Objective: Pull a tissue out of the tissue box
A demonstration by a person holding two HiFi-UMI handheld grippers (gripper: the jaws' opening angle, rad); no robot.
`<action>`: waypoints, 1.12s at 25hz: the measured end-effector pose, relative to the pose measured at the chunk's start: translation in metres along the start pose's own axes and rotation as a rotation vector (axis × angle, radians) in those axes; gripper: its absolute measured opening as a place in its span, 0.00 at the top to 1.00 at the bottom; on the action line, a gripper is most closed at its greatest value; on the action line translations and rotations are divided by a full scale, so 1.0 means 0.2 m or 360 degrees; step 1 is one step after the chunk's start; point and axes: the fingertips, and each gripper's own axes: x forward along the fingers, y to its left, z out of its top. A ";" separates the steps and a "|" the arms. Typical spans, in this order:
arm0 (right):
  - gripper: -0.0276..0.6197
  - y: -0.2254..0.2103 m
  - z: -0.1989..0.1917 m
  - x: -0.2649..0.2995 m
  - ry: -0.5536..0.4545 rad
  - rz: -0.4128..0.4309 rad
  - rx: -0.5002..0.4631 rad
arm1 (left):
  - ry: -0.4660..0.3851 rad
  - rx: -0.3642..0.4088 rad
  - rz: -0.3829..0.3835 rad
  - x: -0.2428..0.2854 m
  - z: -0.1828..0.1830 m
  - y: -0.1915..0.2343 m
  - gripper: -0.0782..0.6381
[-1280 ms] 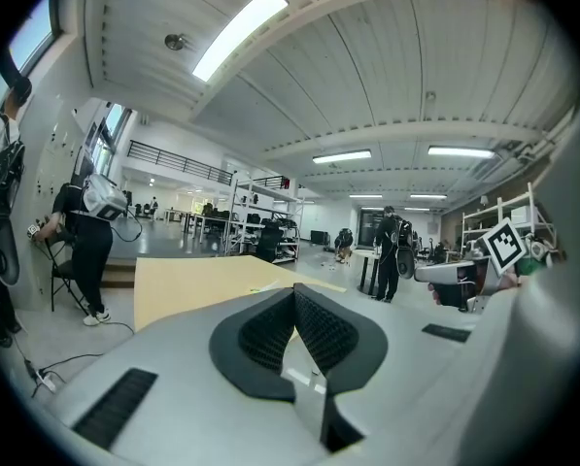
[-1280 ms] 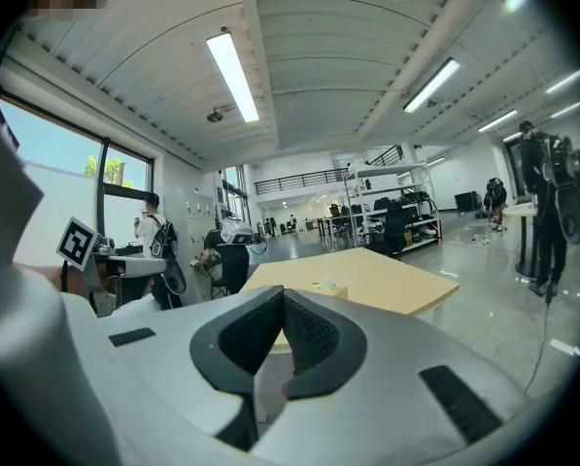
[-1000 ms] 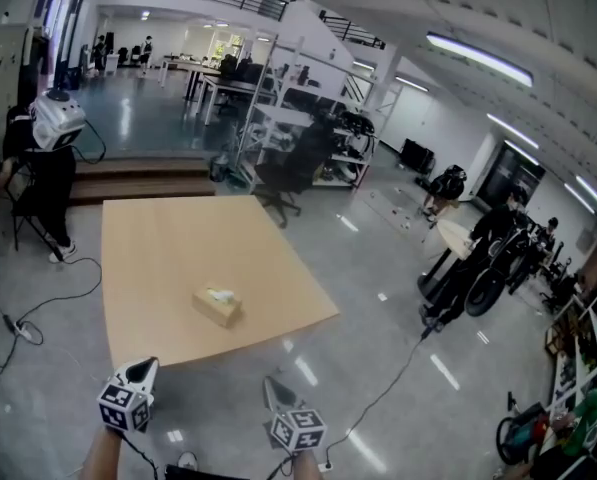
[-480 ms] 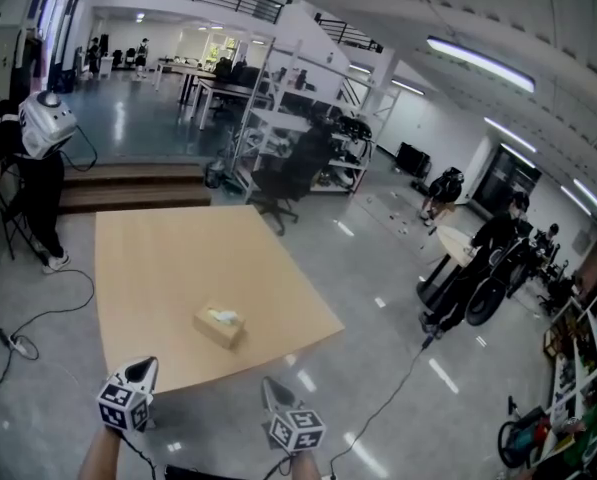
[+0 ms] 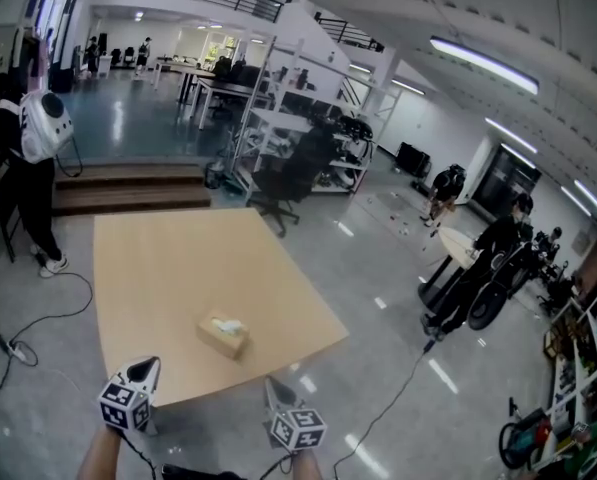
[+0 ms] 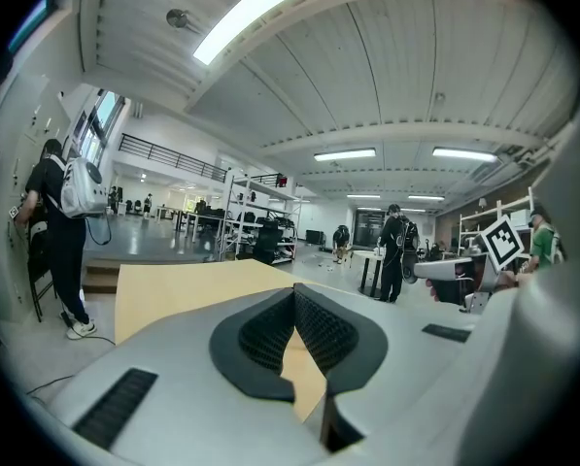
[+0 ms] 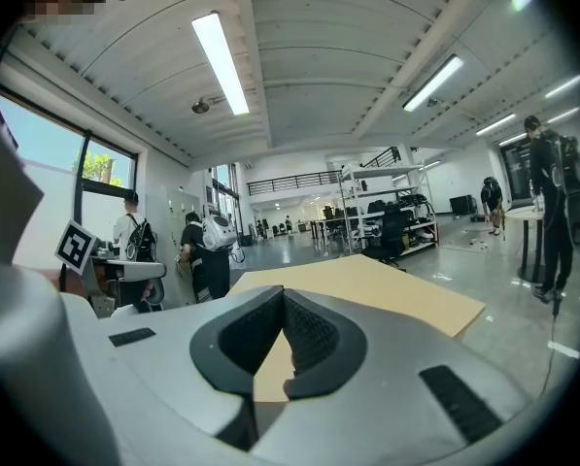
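Observation:
A tan tissue box (image 5: 223, 334) with a white tissue poking from its top lies on the light wooden table (image 5: 168, 258), close to the near edge. My left gripper (image 5: 143, 368) hangs just short of that edge, left of the box, its jaws closed tip to tip with nothing in them. My right gripper (image 5: 271, 386) is level with it, to the box's right and nearer me, also shut and empty. In the left gripper view the left gripper (image 6: 294, 289) points over the table (image 6: 192, 289). The right gripper (image 7: 283, 292) likewise faces the table (image 7: 387, 284). Both sets of jaws hide the box there.
A person with a white backpack (image 5: 23, 158) stands off the table's far left corner, with cables (image 5: 28, 318) on the floor nearby. A black office chair (image 5: 288, 183) and metal racks (image 5: 278, 118) stand behind the table. People (image 5: 488, 258) stand on the right.
The table and tissue box have come nearer and sit lower in the head view. Both grippers advanced with me, keeping their places. The person with the backpack shifted left.

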 end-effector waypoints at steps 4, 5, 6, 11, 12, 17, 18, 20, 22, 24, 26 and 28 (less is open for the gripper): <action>0.94 -0.01 0.01 0.03 0.0002 0.0010 0.0005 | 0.0007 -0.0015 0.0006 0.03 -0.01 0.03 0.88; 0.94 -0.02 0.01 0.04 0.0003 0.0011 0.0004 | 0.0006 -0.0015 0.0005 0.04 -0.01 0.03 0.88; 0.94 -0.03 0.02 0.05 0.0004 0.0012 0.0004 | 0.0005 -0.0014 0.0004 0.06 0.00 0.04 0.88; 0.94 -0.09 0.03 0.15 0.0004 0.0004 0.0012 | 0.0016 -0.0021 0.0007 0.15 0.00 0.09 0.88; 0.94 -0.10 0.03 0.17 0.0005 0.0003 0.0011 | 0.0018 -0.0024 0.0010 0.17 0.00 0.10 0.88; 0.94 -0.16 0.05 0.25 0.0009 0.0032 0.0044 | 0.0018 -0.0015 0.0020 0.27 0.03 0.10 0.88; 0.94 -0.17 0.05 0.27 0.0010 0.0040 0.0053 | 0.0017 -0.0015 0.0025 0.28 0.05 0.11 0.88; 0.94 -0.19 0.05 0.31 0.0020 0.0046 0.0059 | 0.0023 -0.0029 0.0031 0.32 0.04 0.13 0.88; 0.94 -0.20 0.06 0.34 0.0027 0.0048 0.0064 | 0.0031 -0.0037 0.0036 0.34 0.03 0.16 0.88; 0.94 -0.23 0.07 0.38 0.0030 0.0049 0.0073 | 0.0035 -0.0040 0.0037 0.38 0.03 0.17 0.88; 0.94 -0.25 0.07 0.42 0.0036 0.0053 0.0075 | 0.0033 -0.0038 0.0034 0.42 0.04 0.18 0.88; 0.94 -0.27 0.06 0.45 0.0048 0.0058 0.0073 | 0.0033 -0.0038 0.0023 0.45 0.04 0.18 0.88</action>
